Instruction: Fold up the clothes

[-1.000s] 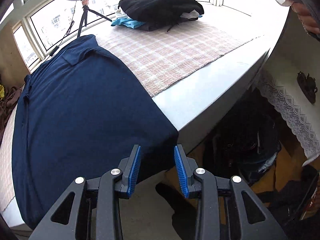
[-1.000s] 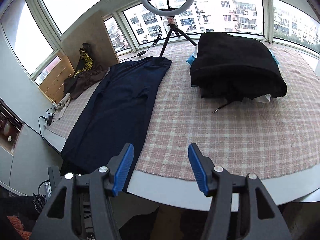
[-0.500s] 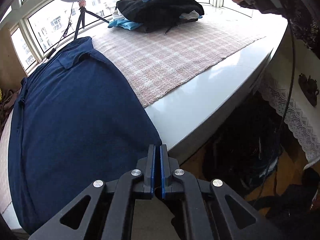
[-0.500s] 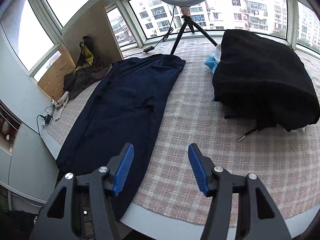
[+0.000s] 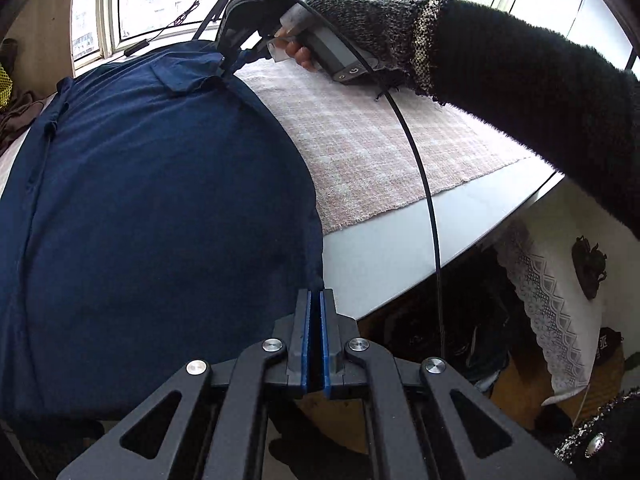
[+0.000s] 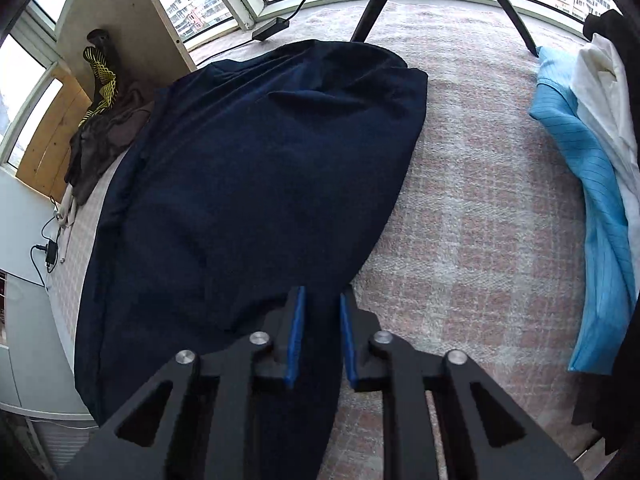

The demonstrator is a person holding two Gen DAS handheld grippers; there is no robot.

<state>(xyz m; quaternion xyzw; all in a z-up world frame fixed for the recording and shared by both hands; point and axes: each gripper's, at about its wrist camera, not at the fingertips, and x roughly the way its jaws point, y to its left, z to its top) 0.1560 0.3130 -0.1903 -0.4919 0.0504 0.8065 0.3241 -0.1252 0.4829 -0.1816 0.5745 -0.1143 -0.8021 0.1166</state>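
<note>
Both grippers pinch the navy garment (image 5: 160,208): left gripper (image 5: 315,340) its hem, right gripper (image 6: 319,336) its far corner.

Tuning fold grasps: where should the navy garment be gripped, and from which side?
Grip the navy garment at both end corners of its long edge beside the checked mat. It lies flat, full length, so only edges offer a pinch; come in low from each end. The left gripper holds the near corner, the right gripper the far one.
</note>
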